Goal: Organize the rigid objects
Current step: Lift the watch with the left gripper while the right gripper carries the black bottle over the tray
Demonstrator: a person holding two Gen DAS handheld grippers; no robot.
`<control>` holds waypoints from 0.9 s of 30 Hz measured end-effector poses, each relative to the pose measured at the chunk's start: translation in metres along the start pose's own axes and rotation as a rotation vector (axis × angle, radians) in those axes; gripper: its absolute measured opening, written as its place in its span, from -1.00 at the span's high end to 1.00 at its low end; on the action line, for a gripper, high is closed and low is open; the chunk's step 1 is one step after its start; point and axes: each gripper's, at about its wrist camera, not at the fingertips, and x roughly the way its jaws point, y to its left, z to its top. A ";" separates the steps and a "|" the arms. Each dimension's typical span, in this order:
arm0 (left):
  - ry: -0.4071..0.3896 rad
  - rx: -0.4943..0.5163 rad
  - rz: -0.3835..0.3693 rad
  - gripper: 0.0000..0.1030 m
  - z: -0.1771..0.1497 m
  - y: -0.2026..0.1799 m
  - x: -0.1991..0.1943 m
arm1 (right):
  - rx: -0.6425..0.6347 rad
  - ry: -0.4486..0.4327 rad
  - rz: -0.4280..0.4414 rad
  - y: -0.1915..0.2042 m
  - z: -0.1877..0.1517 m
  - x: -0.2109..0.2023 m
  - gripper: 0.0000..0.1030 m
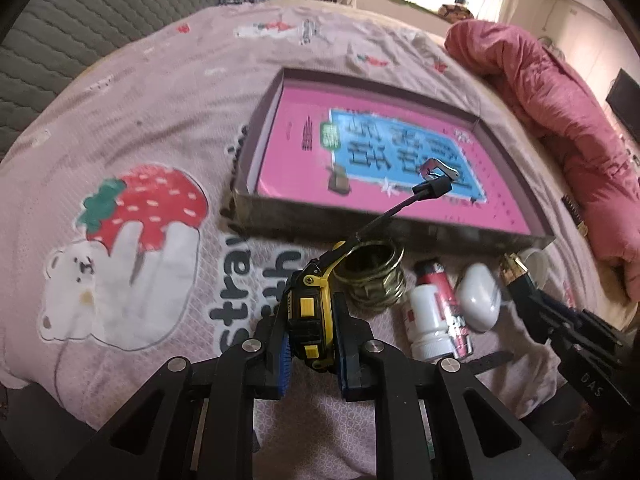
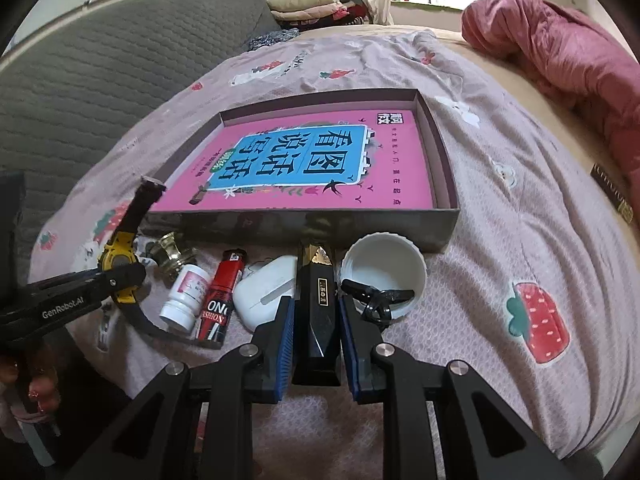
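Observation:
My left gripper [image 1: 311,320] is shut on a yellow and black wristwatch [image 1: 310,300], whose strap sticks up toward the box. The same watch [image 2: 118,252] shows in the right wrist view, at the left. My right gripper [image 2: 317,308] is shut on a black faceted bar with a gold tip [image 2: 318,280], which points at the front wall of the shallow cardboard box [image 2: 280,224]. Inside that box lies a pink book [image 2: 304,160]. Everything sits on a bed with a pink strawberry-print sheet.
In front of the box lie a brass ring fitting [image 1: 372,276], a white pill bottle [image 2: 186,296], a red and black lighter [image 2: 222,296], a white earbud case [image 2: 268,292] and a white lid [image 2: 384,264] holding a black clip. A pink quilt [image 2: 560,48] is bunched at the right.

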 end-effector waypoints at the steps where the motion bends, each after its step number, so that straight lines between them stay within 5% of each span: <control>1: -0.010 -0.001 -0.002 0.67 0.000 0.001 -0.003 | 0.004 -0.007 0.002 -0.001 0.000 -0.002 0.56; 27: -0.133 0.011 0.000 0.67 0.035 -0.008 -0.027 | 0.030 -0.177 -0.027 -0.005 0.039 -0.031 0.56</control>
